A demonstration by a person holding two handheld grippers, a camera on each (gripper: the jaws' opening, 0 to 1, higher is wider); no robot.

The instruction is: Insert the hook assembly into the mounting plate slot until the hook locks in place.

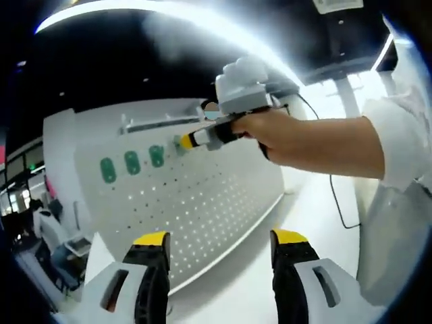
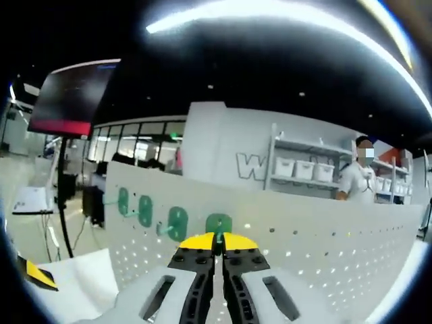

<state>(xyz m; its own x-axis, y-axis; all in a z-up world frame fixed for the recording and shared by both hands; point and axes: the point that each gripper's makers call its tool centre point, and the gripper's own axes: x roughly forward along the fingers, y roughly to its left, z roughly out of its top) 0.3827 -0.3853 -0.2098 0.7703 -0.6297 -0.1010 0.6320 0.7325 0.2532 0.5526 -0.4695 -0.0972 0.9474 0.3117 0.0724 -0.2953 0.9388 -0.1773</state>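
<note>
In the left gripper view, the left gripper [image 1: 219,244] stands wide apart, nothing between its yellow-tipped black jaws, above a white counter [image 1: 270,270]. Beyond stands a white perforated pegboard [image 1: 202,202] bearing three green oval hooks [image 1: 132,163]. The right gripper [image 1: 183,141], held in a hand [image 1: 273,131], touches the board beside them.

In the right gripper view, the right gripper [image 2: 217,241] is closed on a fourth green hook [image 2: 218,225] against the pegboard [image 2: 324,250].

White perforated metal pegboard [image 1: 202,202] bearing three green oval hooks [image 1: 132,163]; right gripper [image 1: 183,141] at a fourth; left gripper [image 1: 219,241] jaws apart.
</note>
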